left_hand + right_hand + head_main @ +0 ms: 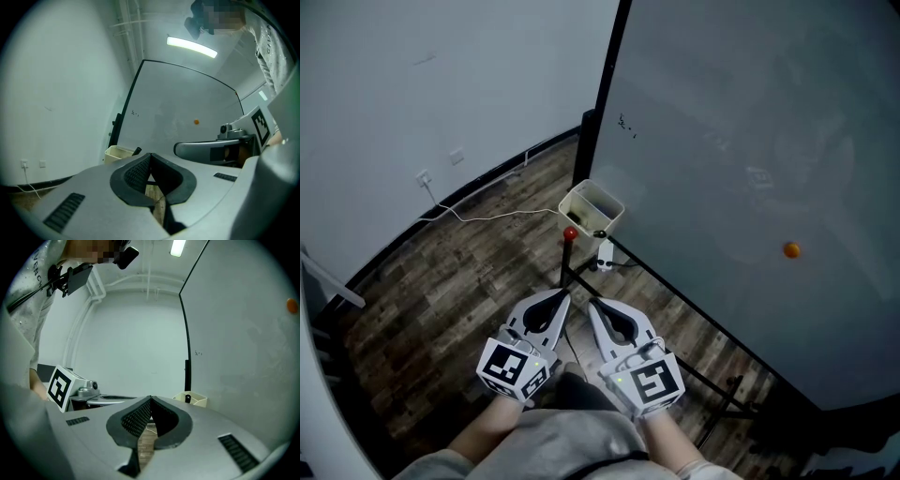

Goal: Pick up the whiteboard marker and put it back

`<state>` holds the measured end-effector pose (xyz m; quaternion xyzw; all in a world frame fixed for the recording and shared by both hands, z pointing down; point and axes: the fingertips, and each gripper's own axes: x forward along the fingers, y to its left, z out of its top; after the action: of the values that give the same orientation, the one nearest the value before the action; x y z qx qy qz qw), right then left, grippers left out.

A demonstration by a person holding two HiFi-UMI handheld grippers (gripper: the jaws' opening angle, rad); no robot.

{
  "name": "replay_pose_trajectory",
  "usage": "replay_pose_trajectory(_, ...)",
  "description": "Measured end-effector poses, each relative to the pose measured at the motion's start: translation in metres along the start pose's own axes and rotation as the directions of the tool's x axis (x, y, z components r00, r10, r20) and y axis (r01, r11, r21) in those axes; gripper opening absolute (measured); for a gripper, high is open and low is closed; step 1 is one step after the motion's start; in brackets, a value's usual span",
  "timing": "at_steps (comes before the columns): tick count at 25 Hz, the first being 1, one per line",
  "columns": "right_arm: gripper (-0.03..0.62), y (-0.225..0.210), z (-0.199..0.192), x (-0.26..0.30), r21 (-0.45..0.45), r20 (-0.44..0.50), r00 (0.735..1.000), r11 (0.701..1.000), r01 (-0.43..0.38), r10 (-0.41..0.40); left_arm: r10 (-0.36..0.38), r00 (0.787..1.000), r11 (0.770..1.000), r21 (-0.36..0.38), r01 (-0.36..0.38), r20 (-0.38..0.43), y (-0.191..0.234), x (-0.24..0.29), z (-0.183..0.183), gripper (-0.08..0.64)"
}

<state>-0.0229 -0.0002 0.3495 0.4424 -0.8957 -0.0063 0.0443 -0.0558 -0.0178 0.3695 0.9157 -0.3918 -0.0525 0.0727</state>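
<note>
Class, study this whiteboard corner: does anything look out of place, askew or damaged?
Nothing looks spilled or broken. Only a thin white cable stands out: it lies slack across the wood-plank floor, from the wall towards the cream open-topped box by the grey whiteboard, where feet could catch it.

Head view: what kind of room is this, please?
Probably a meeting room or classroom: a large whiteboard, a cream box at its lower corner, plain white walls and a wood-pattern floor.

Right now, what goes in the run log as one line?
left claw: shut, empty | right claw: shut, empty | marker: in tray by whiteboard
</note>
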Motion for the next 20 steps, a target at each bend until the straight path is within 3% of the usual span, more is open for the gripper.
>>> replay_pose_trajectory(20, 0.018, 0.036, -0.007, -0.051, 0.045, -0.009, 0.998, 0.997, 0.055, -0.055, -0.017, 1.000, 1.000, 0.009, 0.018, -0.019, -0.040, -0.046, -0.006, 0.015)
